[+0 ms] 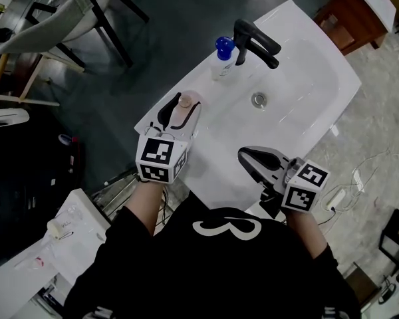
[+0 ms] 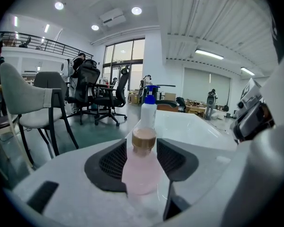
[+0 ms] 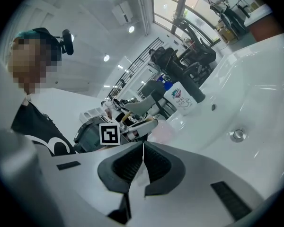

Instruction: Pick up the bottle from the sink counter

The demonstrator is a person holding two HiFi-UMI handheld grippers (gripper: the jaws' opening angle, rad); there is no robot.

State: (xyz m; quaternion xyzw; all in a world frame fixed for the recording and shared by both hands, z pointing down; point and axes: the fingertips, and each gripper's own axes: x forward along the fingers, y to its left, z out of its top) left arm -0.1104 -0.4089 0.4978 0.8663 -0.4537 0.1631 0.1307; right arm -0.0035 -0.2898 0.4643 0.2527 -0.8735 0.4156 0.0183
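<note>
A pink translucent bottle [image 1: 185, 101] with a tan cap stands upright at the near left corner of the white sink counter [image 1: 219, 171]. My left gripper [image 1: 180, 109] reaches over that corner with a jaw on each side of the bottle. In the left gripper view the bottle [image 2: 143, 167] fills the gap of the gripper [image 2: 142, 148], its body against both pads. My right gripper [image 1: 243, 154] hovers over the counter's near edge, right of the bottle. Its jaws [image 3: 143, 148] are shut together with nothing between them.
A white bottle with a blue cap [image 1: 223, 57] stands farther along the counter beside the black faucet [image 1: 254, 42]. The basin has a drain [image 1: 259, 100] in its middle. A pale chair [image 1: 53, 18] stands on the floor to the left.
</note>
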